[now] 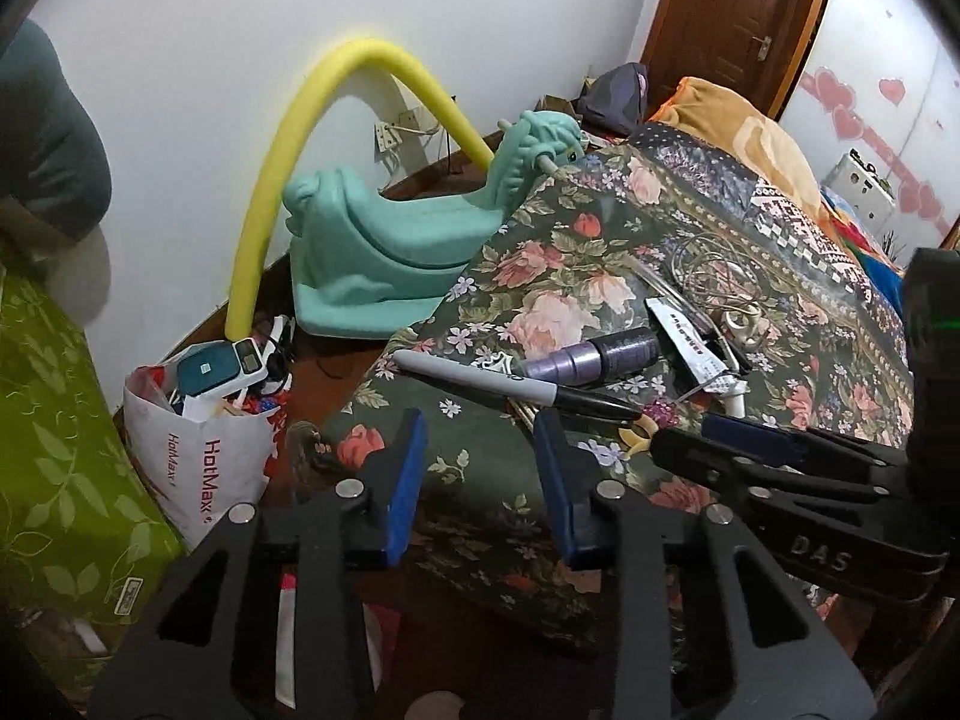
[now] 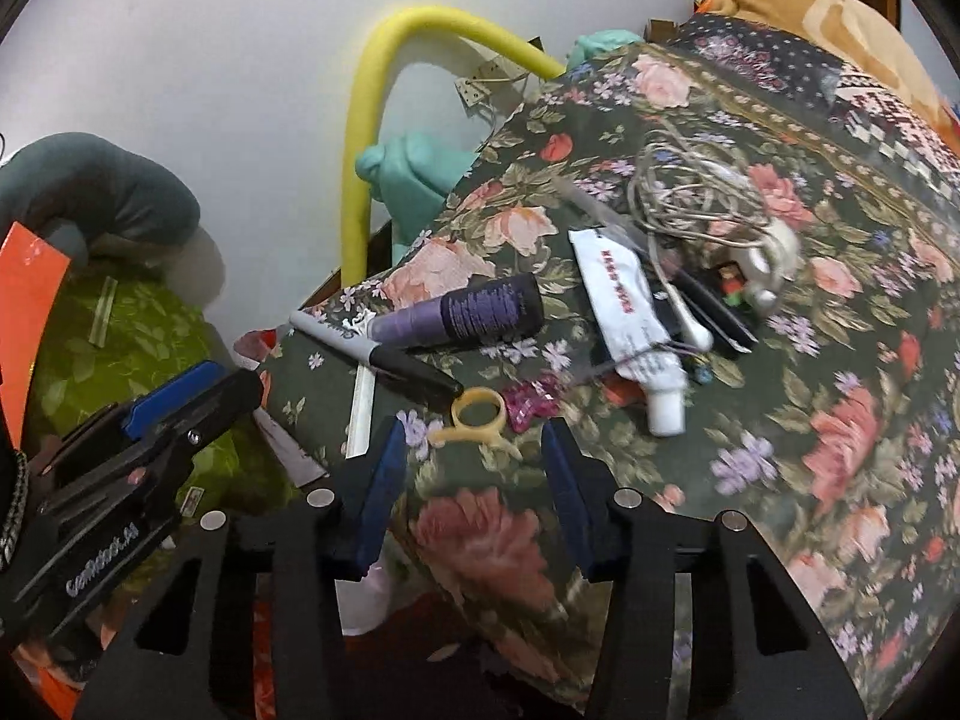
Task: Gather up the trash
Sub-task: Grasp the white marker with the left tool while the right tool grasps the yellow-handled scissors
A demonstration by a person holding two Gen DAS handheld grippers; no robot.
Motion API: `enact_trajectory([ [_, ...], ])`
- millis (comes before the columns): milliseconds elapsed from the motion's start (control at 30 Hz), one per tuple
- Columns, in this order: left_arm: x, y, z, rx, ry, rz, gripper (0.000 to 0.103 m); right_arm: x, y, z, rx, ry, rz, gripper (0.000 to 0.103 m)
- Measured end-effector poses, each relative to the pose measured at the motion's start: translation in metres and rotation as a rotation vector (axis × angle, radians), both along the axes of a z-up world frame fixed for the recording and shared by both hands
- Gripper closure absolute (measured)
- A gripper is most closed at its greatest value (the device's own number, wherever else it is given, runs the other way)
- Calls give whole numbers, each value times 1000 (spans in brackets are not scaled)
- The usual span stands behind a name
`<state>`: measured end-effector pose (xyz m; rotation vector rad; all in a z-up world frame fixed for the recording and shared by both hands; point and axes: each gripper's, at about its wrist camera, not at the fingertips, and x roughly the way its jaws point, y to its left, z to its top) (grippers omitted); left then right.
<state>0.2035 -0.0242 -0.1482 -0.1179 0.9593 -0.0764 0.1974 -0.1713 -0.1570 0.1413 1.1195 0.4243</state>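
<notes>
Small items lie on a floral bedspread [image 2: 780,408]: a grey and black marker [image 2: 384,354], a purple thread spool [image 2: 462,315], a white tube [image 2: 630,324], a yellow ring [image 2: 477,414], a pink wrapper [image 2: 531,405] and tangled earphones [image 2: 702,198]. My right gripper [image 2: 474,480] is open and empty, just in front of the yellow ring. My left gripper [image 1: 480,480] is open and empty, near the bed corner, in front of the marker [image 1: 510,384] and spool [image 1: 591,354]. A white HotMax bag [image 1: 204,462] full of rubbish stands on the floor to the left.
A teal plastic rocking toy [image 1: 384,240] and a bent yellow foam tube [image 1: 288,156] stand by the white wall. A green leaf-patterned cushion [image 1: 54,450] is at the left. An orange blanket [image 1: 744,132] lies further up the bed.
</notes>
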Motion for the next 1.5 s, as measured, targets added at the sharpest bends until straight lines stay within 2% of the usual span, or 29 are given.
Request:
enact_trajectory([
  [167,7,1,-6,2,23,-15,67,7,14,-12,-44,23,20,60],
  [300,12,0,-10,0,39,-26,67,7,17,-15,-105,-11,21,73],
  [467,19,0,-13,-9,58,-26,67,2,13,-12,-117,-26,34,73],
  [567,29,6,-13,-9,73,10,67,-3,7,-9,-125,-34,36,73],
  [700,45,20,-16,-82,105,93,60,-7,-2,-7,-126,-48,25,73],
  [833,60,28,-28,-173,157,160,60,-7,-12,-7,-126,-55,-2,73],
  [933,66,22,-40,-192,197,190,60,-4,-15,-6,-121,-53,-9,73],
  [1033,67,11,-38,-164,178,207,60,-3,-15,-3,-137,-74,-6,73],
  [1100,67,2,-39,-131,175,206,63,-4,-16,-2,-131,-76,-9,73],
  [1167,69,-7,-41,-124,181,191,80,-4,-20,-1,-116,-74,-16,73],
  [1233,71,-12,-40,-125,188,189,90,-4,-23,1,-107,-75,-24,73],
  [1300,72,-16,-38,-113,189,187,93,-5,-25,2,-99,-75,-30,73],
  [1500,68,-28,-32,-110,184,123,94,-7,-33,10,-83,-91,-41,73],
])
